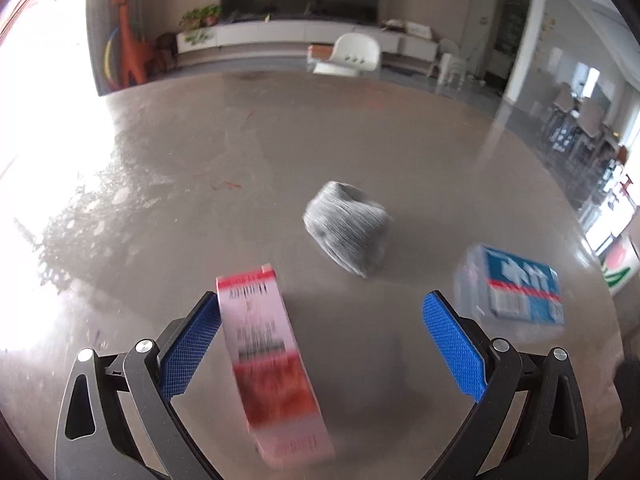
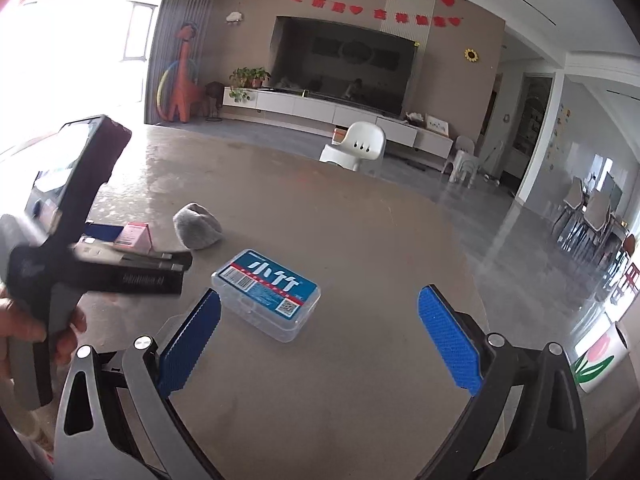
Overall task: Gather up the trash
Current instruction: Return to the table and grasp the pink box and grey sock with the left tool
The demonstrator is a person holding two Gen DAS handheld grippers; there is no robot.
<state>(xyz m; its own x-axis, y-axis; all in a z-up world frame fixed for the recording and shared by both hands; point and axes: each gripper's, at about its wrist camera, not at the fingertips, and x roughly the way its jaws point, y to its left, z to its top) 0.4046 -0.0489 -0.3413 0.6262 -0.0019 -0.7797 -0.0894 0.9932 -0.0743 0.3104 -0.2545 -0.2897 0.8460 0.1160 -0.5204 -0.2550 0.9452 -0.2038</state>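
In the left wrist view my left gripper (image 1: 320, 328) is open. A pink and red carton (image 1: 272, 364) lies between its fingers, against the left pad (image 1: 188, 352), apart from the right pad. A crumpled grey wad (image 1: 346, 226) lies ahead on the grey table (image 1: 200, 200), and a clear plastic box with a blue label (image 1: 516, 288) lies to the right. In the right wrist view my right gripper (image 2: 320, 336) is open and empty, just short of the blue-label box (image 2: 266, 294). The left gripper (image 2: 120, 268), the carton (image 2: 134, 236) and the wad (image 2: 197, 226) show at left.
The table's right edge (image 2: 492, 264) drops to a glossy floor. A white chair (image 2: 356, 148) stands beyond the far edge. A white container with a tulip print (image 2: 596, 356) stands low at the right. A TV wall and an orange giraffe figure (image 2: 184, 76) are far behind.
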